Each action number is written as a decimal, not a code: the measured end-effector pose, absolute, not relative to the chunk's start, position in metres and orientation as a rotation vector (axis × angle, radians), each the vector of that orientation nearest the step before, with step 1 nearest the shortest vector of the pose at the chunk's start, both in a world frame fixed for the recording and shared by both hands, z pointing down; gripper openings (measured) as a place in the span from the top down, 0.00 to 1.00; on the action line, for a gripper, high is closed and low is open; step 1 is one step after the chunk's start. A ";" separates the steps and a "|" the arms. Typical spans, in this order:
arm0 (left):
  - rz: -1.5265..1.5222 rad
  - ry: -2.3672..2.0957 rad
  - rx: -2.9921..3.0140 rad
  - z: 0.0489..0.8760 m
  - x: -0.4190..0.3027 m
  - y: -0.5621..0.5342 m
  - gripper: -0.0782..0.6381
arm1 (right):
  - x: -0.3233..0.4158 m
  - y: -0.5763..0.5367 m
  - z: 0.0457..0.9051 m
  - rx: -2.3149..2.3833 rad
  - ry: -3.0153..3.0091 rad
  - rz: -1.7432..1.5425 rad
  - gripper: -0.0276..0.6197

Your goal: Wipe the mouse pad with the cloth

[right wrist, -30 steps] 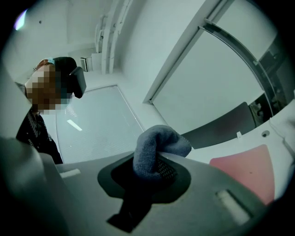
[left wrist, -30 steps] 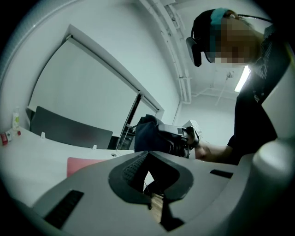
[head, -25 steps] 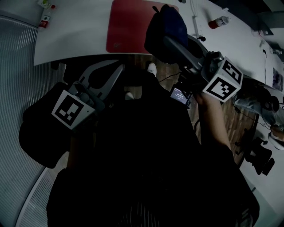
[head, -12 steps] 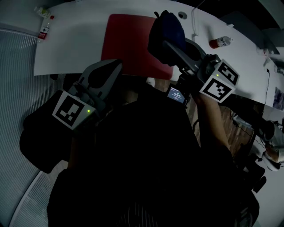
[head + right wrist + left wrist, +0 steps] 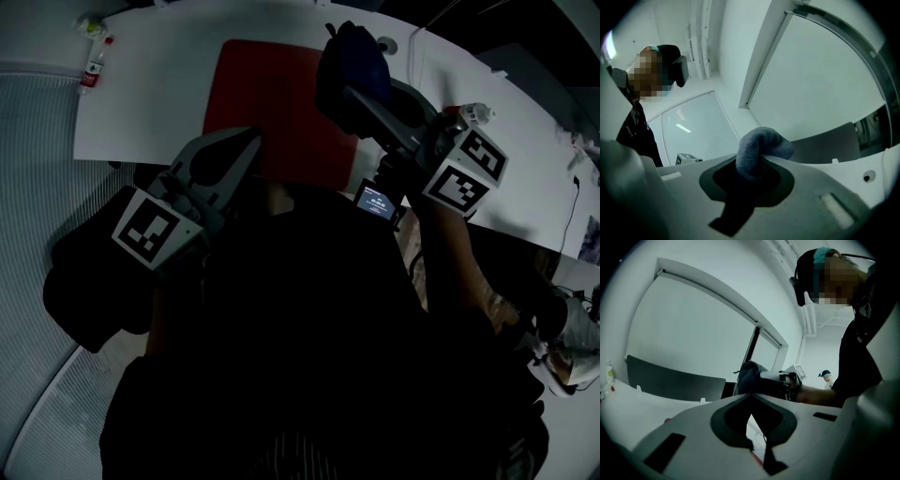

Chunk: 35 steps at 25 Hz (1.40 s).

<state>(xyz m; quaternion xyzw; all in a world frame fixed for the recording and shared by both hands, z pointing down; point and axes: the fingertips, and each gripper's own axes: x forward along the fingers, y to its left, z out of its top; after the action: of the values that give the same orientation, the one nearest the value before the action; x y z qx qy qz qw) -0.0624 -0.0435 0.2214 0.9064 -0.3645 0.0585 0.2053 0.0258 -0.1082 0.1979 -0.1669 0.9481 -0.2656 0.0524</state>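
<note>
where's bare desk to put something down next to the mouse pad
The widest bare stretch of the white desk lies between the small bottle at its left end and the red mouse pad. The pad's right side is crowded: the right gripper holds the cloth there. The left gripper hangs by the pad's near edge.

Your cloth (image 5: 761, 147), pinched in the right gripper (image 5: 754, 166) above the mouse pad's (image 5: 272, 94) right edge, looks like soft, nubbly knit fabric. The mouse pad itself is matt, with no shine. The table (image 5: 159, 94) beneath the mouse pad is smooth and faintly glossy. The left gripper (image 5: 251, 142), at the mouse pad's near edge, looks like matt plastic, as does the right.
</note>
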 end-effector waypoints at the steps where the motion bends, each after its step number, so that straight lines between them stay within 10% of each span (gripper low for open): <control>1: 0.172 -1.017 2.519 0.224 -0.057 -0.047 0.88 | 0.031 -0.112 0.201 -0.502 2.879 -0.820 0.86; 35: 0.482 -0.641 2.385 0.382 0.020 -0.189 0.88 | 0.131 -0.200 0.280 -0.948 2.735 -1.010 0.86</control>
<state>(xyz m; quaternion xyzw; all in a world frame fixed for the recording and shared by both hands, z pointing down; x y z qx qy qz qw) 0.0198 -0.1893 0.3820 0.9020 -0.2424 0.1823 0.3074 0.1308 -0.2004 0.2802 -0.3090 0.8915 -0.3293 0.0377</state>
